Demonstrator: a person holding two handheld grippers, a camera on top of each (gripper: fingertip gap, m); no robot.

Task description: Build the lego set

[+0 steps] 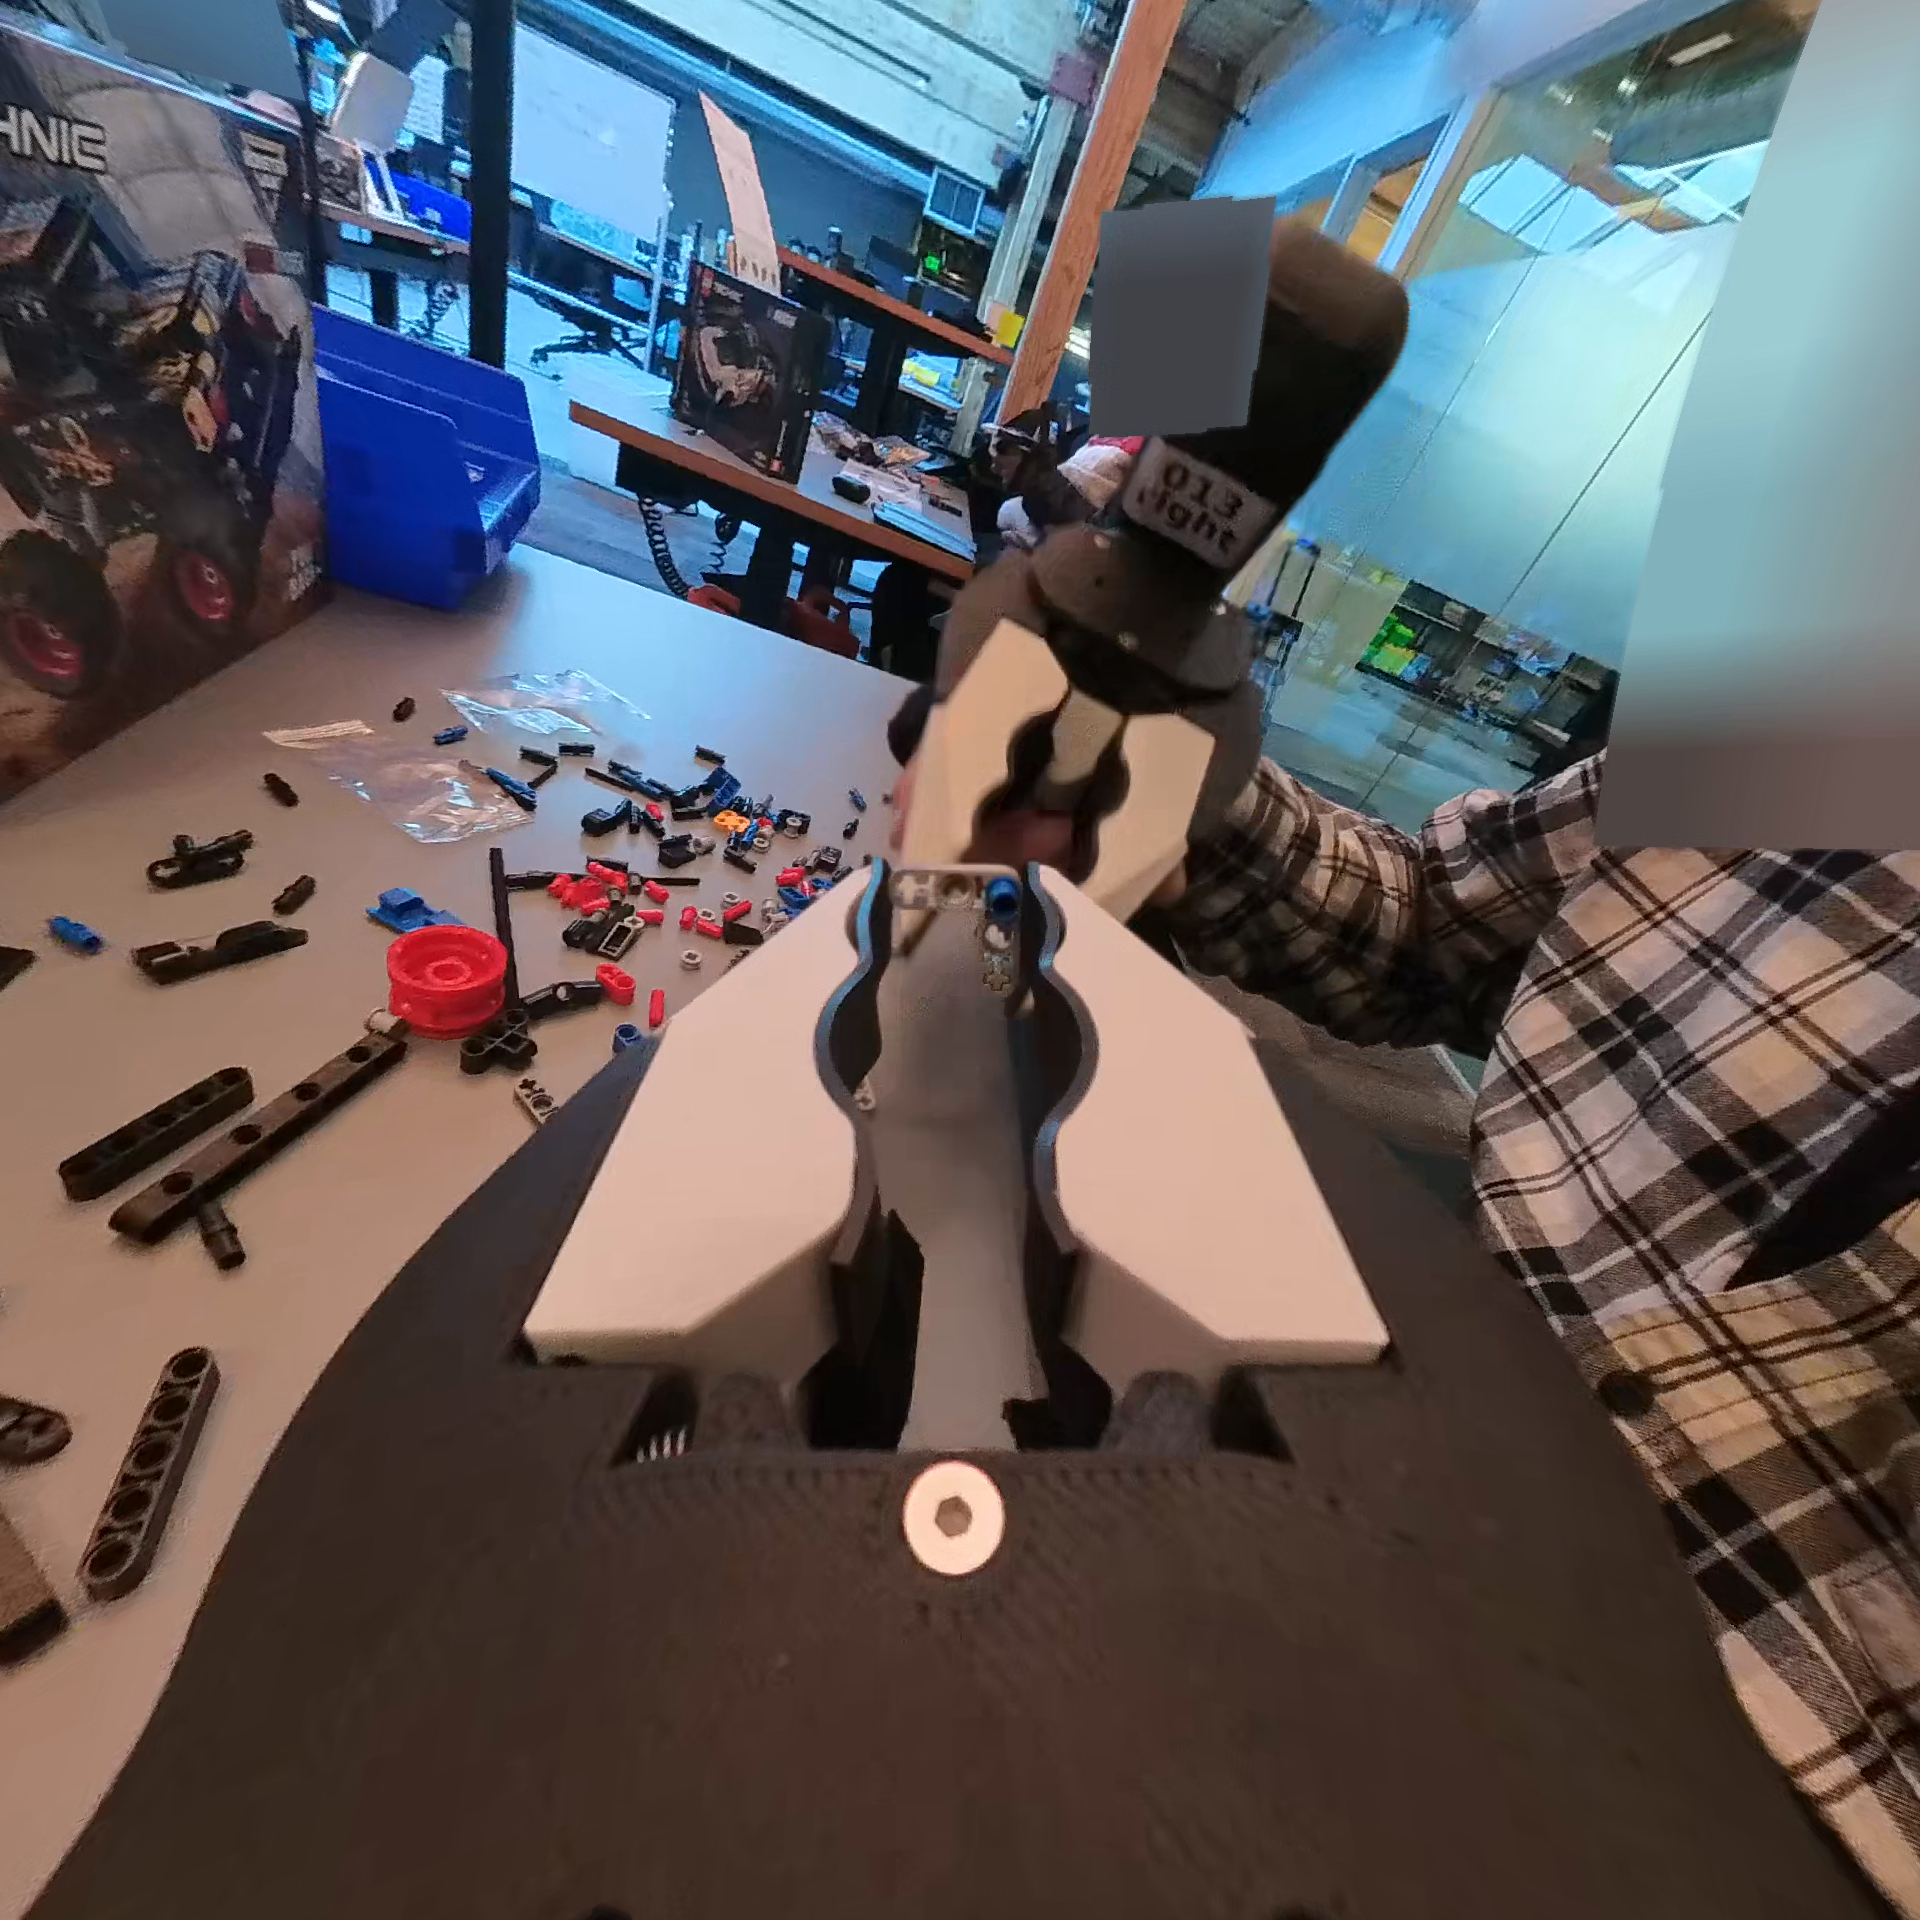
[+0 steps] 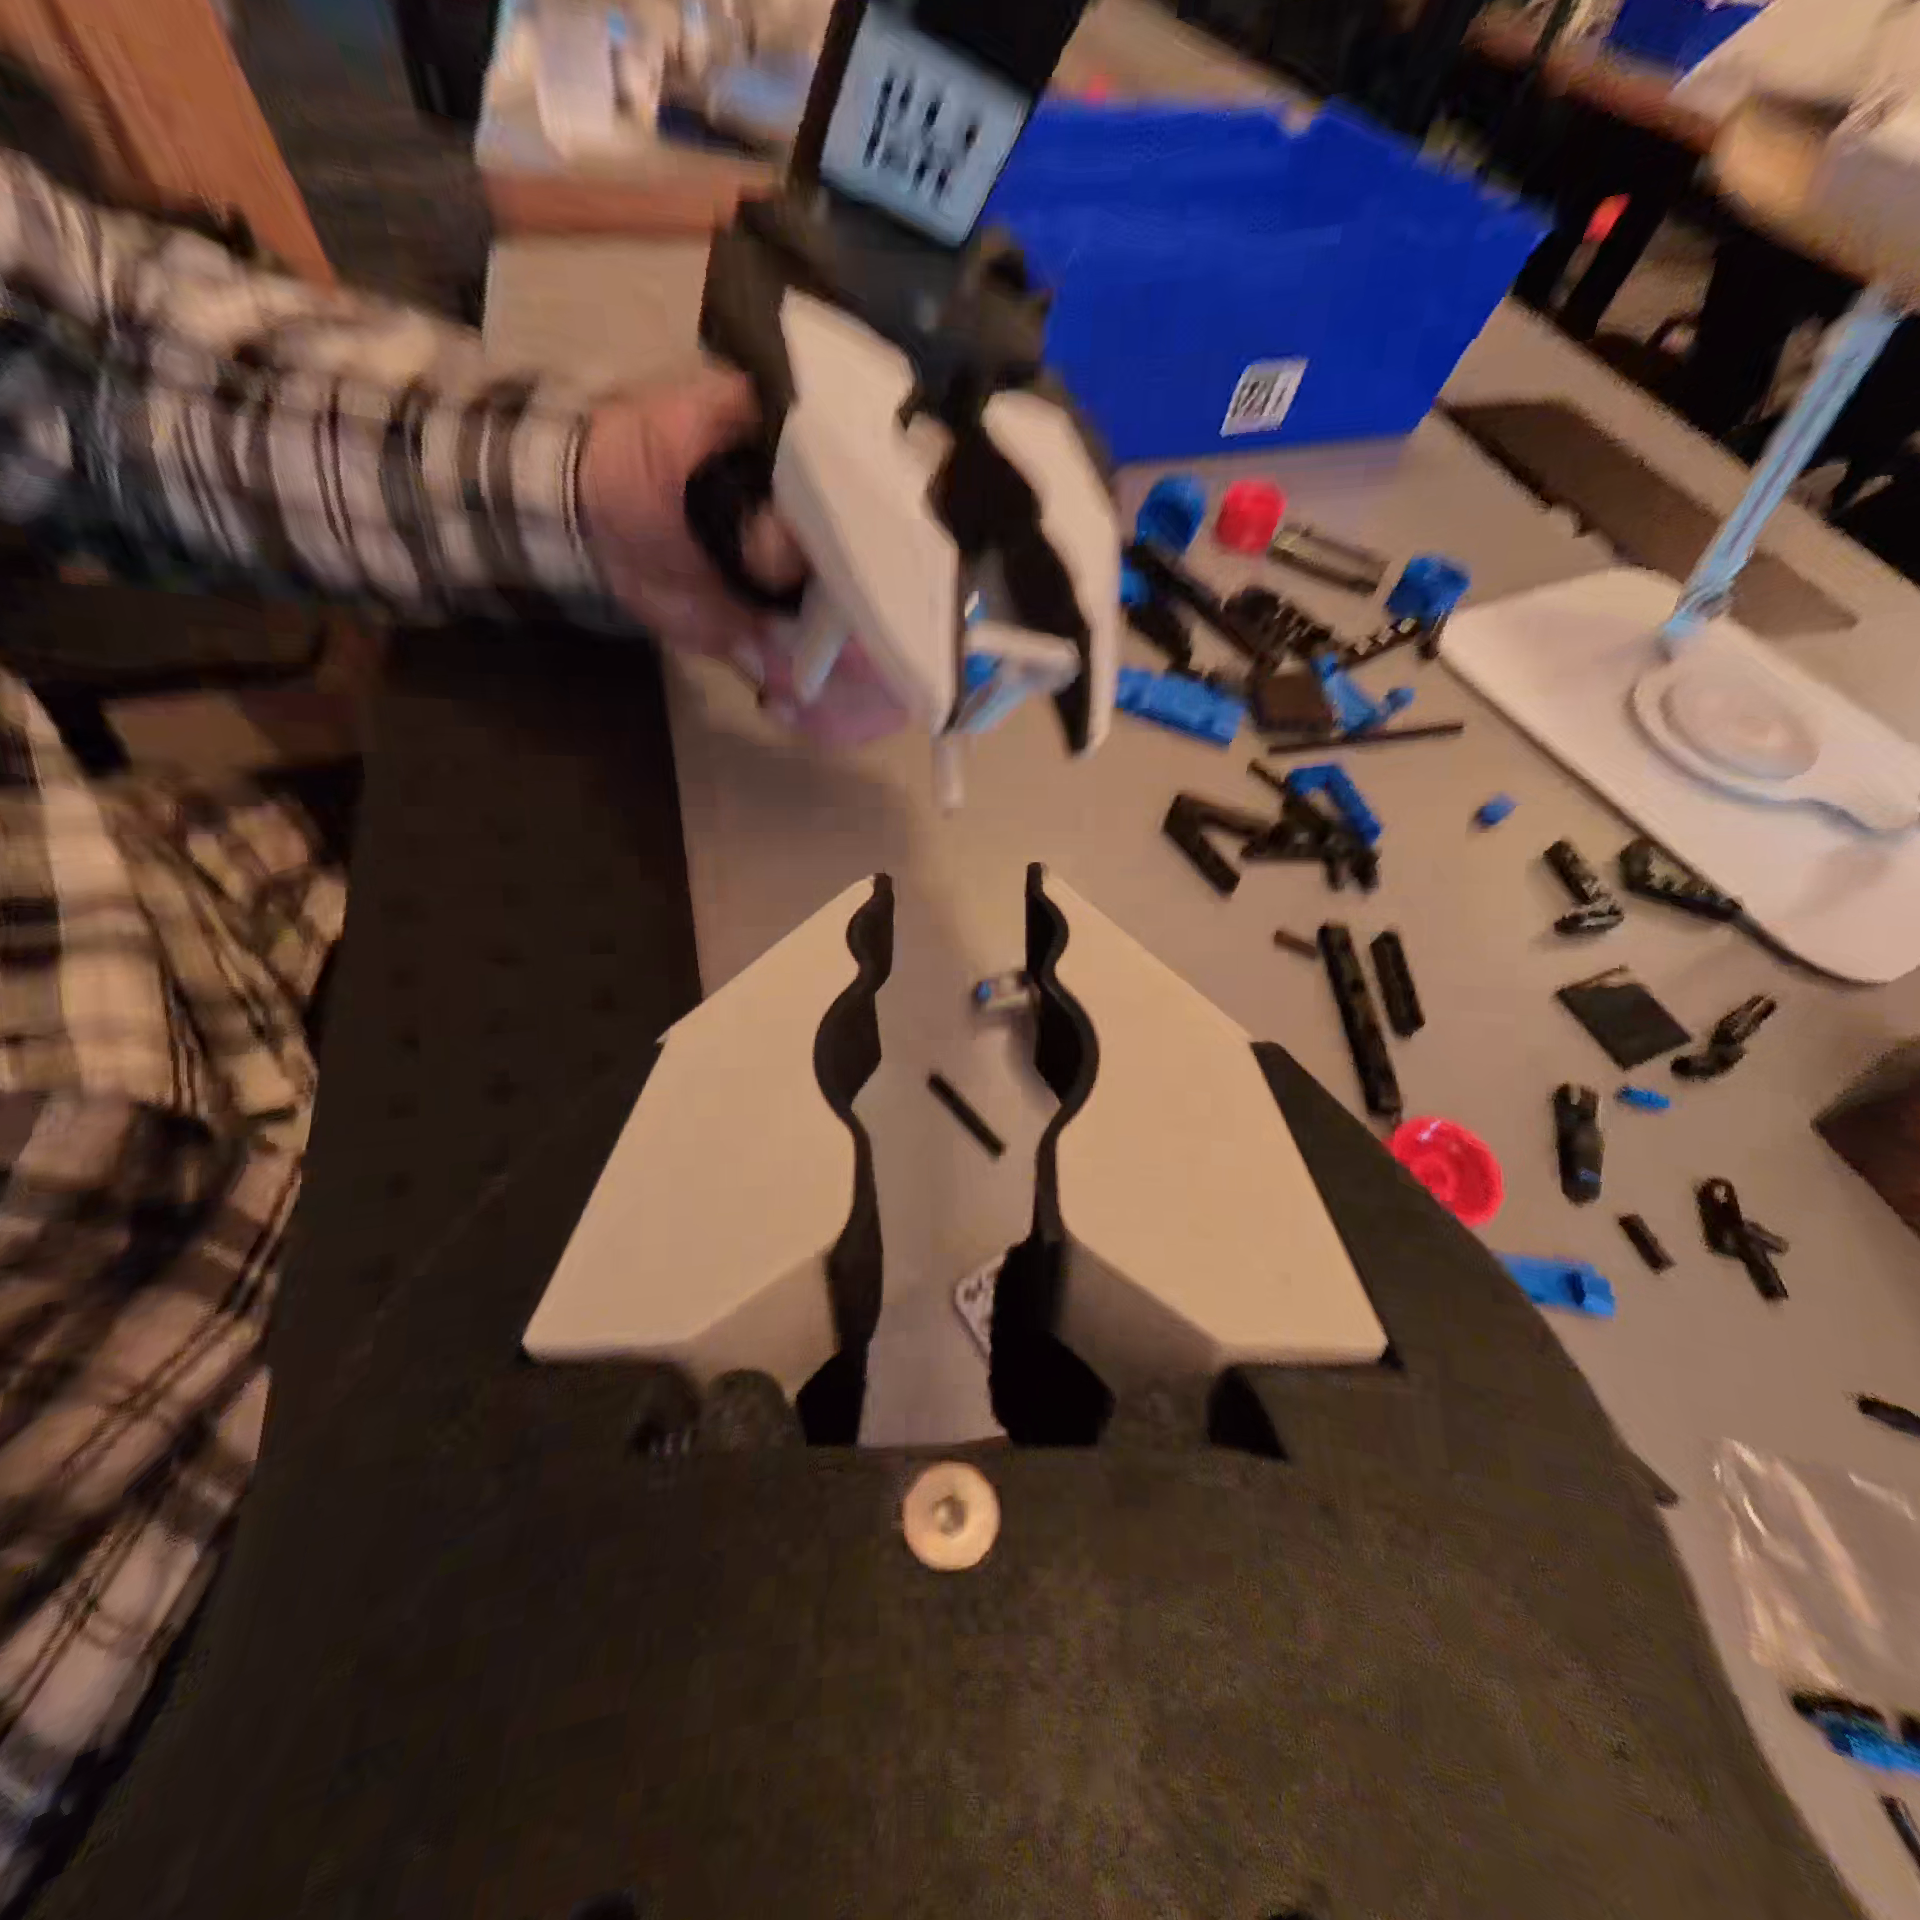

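Left hand-held gripper (image 1: 958, 891) clamps a grey beam (image 1: 948, 889) above table (image 1: 623, 634) (right one (image 2: 958, 883) gapes, empty).

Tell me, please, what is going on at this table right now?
A person in a plaid shirt is building a lego set with two handheld grippers. The left gripper is shut on a small grey beam with a blue pin, held up in the air. The right gripper is open and empty, pointed toward it. Loose lego parts lie scattered on the grey table.
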